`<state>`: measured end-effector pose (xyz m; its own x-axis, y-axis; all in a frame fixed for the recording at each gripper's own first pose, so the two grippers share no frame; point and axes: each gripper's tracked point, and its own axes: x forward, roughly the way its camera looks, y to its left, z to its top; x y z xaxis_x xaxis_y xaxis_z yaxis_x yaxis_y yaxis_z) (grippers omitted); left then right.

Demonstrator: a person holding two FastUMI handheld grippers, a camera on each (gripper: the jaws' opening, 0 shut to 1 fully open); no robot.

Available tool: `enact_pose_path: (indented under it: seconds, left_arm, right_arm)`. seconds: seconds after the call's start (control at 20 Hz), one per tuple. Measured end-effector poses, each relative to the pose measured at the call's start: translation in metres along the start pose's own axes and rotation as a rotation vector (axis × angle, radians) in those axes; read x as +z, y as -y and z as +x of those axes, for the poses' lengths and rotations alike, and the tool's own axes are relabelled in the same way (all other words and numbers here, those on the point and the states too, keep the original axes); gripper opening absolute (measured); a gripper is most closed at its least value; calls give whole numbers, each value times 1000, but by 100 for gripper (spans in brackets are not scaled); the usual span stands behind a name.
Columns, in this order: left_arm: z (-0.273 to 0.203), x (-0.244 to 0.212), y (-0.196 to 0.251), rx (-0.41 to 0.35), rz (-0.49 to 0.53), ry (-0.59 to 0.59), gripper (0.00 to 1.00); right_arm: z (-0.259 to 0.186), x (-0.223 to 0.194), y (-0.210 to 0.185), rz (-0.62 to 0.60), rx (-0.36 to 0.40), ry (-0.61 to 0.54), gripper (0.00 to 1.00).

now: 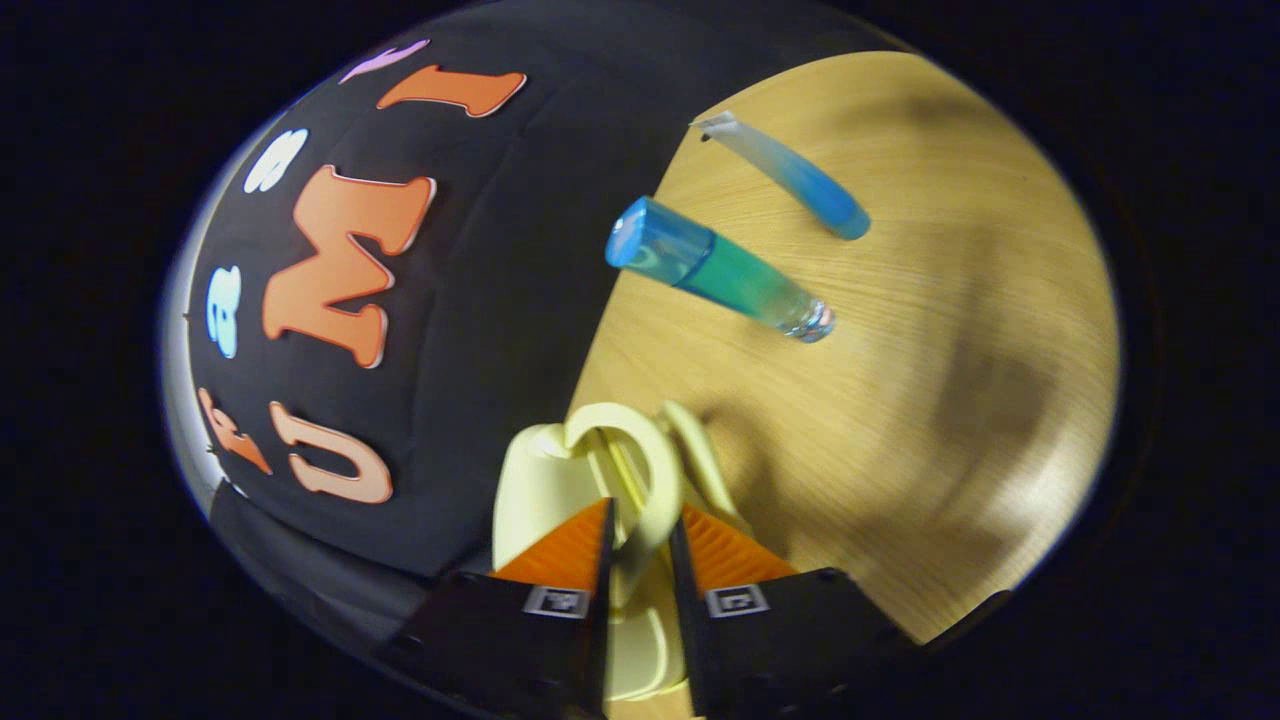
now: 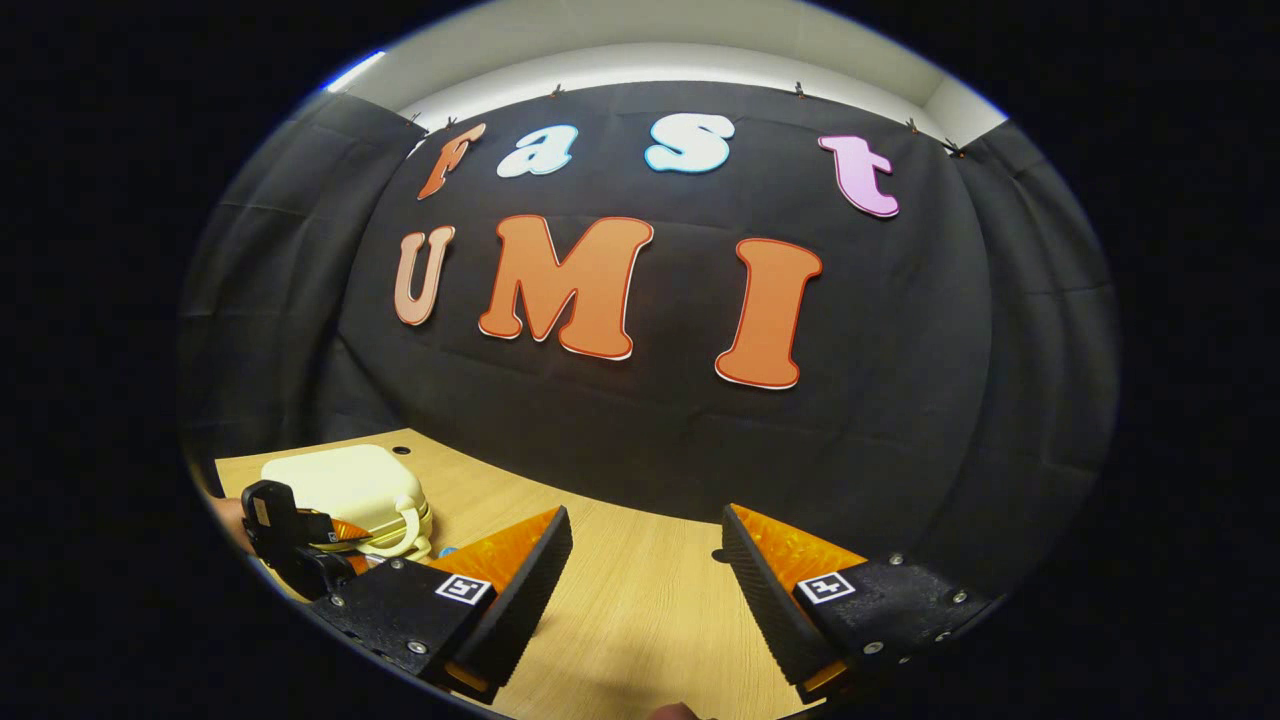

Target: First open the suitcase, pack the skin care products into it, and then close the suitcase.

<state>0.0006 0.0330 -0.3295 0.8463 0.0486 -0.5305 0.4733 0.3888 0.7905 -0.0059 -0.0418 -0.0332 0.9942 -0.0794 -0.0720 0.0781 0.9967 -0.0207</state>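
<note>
Two skincare items plus one case on the wooden table [image 1: 900,420], so largest first. Table takes the right half of the left gripper view, w/ booth wall behind.

Pale yellow suitcase [image 2: 345,485]: small, closed as far as I can tell, lying at approx 8 o'clock in the right gripper view. In the left gripper view it sits at 6 o'clock, its looped handle [image 1: 640,470] poking up between the fingers.

Left gripper [image 1: 640,540]: fingers nearly together w/ the handle in the narrow gap. Looks like a clamp on the handle, but contact on both sides isn't clear enough to swear to.

Right gripper [image 2: 645,560]: spread wide apart, nothing between, hovering over bare table well away from the case.

Blue-green bottle [image 1: 720,270]: at 12 o'clock from the suitcase in the left gripper view, lying on its side. Blue tube [image 1: 790,175]: just beyond it at 1 o'clock, also lying flat.

Step, my read: opening not yet done; nothing packed.

Risks: handle pull may lift or drag the whole light case instead of opening the lid, esp. w/ right gripper not bracing it. A sliding case could knock the round bottle, which would roll. Handle may slip out if grip is loose.
</note>
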Motion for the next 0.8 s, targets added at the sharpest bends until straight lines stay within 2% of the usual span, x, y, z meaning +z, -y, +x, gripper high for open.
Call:
enact_pose_path:
  seconds: [0.05, 0.1, 0.15, 0.25, 0.45, 0.8]
  left_arm:
    - [-12, 9, -5, 27, 3, 8, 23]
    - [-6, 9, -4, 15, -8, 27, 13]
    - [-6, 3, -6, 8, -34, 19, 10]
    - [-7, 4, -15, -6, -114, 35, 10]
    - [-25, 4, -52, 12, -295, 73, 10]
    - [-42, -18, -153, 52, -595, 144, 9]
  right_arm:
    - [1, 0, -1, -1, -2, 0, 95]
    - [2, 0, -1, -1, -3, 1, 95]
    - [2, -1, -2, -1, -2, -1, 95]
    - [5, -3, -5, 4, 4, -8, 95]
    - [12, -1, -19, 7, 9, -20, 95]
    - [27, 11, -60, 9, 2, -31, 95]
